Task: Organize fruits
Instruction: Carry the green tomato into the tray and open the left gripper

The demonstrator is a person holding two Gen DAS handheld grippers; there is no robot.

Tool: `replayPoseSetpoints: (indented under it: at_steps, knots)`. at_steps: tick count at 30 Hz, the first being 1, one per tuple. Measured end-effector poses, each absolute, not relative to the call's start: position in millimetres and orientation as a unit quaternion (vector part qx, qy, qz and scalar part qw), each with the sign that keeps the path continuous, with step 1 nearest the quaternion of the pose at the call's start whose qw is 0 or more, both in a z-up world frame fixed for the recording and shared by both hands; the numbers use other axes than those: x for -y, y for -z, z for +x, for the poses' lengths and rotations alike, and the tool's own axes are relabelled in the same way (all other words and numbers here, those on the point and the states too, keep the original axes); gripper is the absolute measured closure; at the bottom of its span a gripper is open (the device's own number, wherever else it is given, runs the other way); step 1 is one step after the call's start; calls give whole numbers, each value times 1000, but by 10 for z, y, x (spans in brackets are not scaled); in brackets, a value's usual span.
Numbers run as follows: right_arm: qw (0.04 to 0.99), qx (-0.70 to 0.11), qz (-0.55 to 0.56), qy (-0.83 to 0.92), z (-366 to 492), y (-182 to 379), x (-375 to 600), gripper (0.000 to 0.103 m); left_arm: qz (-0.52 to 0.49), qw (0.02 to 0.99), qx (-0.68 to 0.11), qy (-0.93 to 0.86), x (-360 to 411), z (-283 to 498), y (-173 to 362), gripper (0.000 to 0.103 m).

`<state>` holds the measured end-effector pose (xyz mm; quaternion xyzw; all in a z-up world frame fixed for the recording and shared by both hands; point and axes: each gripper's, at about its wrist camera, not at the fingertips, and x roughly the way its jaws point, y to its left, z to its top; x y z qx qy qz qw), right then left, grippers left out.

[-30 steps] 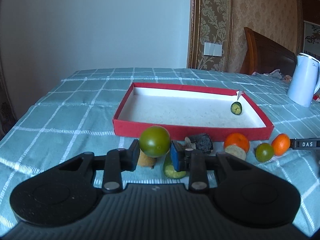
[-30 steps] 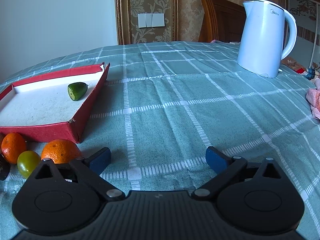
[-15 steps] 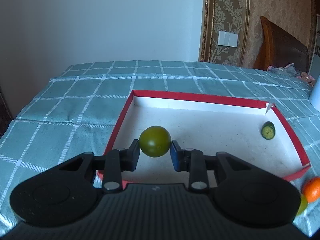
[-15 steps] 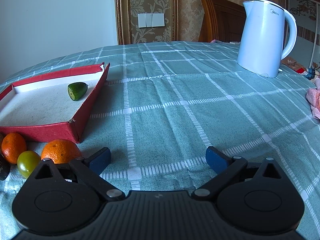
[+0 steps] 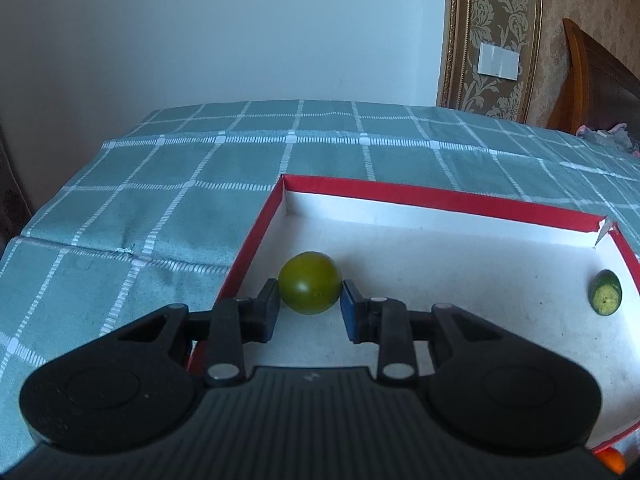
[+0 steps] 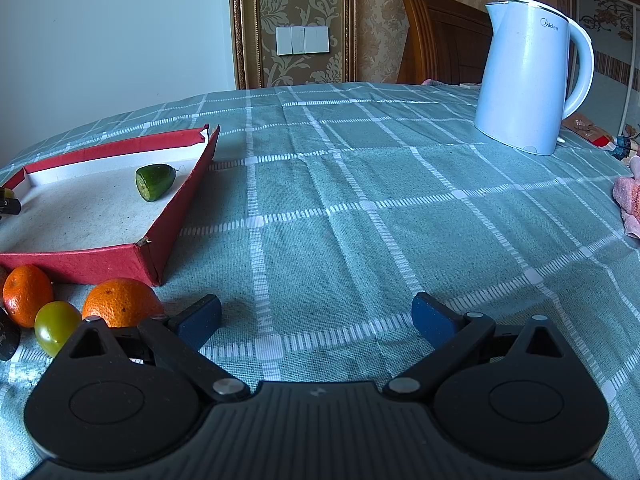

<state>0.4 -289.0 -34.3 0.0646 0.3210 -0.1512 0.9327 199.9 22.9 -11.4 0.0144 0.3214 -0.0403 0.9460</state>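
My left gripper [image 5: 310,309] is shut on a green tomato [image 5: 310,288] and holds it over the near left corner of the red-walled tray [image 5: 440,196]. A cucumber piece [image 5: 607,298] lies at the tray's right side; it also shows in the right wrist view [image 6: 154,181]. My right gripper [image 6: 316,320] is open and empty above the tablecloth. Two oranges [image 6: 120,302] [image 6: 26,294] and a small green tomato [image 6: 56,326] lie in front of the tray [image 6: 132,256], left of the right gripper.
A white electric kettle [image 6: 528,76] stands at the back right of the table. A pink cloth [image 6: 628,204] lies at the right edge. A dark object [image 6: 8,336] sits at the far left by the fruits. The teal checked tablecloth [image 6: 360,200] covers the table.
My left gripper carried the green tomato forward from in front of the tray to over its near left corner. The right gripper has not moved.
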Motion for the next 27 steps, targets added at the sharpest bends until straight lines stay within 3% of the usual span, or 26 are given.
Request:
replayPoseSetpoints:
  at_steps: [16, 17, 21, 27]
  knots:
    - [933, -321, 65, 151, 5, 346, 2891, 1, 22, 945, -323, 36, -209, 1985, 119, 73]
    - [933, -321, 65, 151, 5, 346, 2890, 1, 23, 945, -323, 35, -209, 1980, 120, 72]
    - [933, -321, 65, 151, 6, 346, 2891, 1, 29, 946, -321, 38, -195, 1948, 112, 48]
    - [933, -321, 65, 151, 6, 346, 2890, 1, 40, 948, -313, 32, -164, 1878, 117, 45]
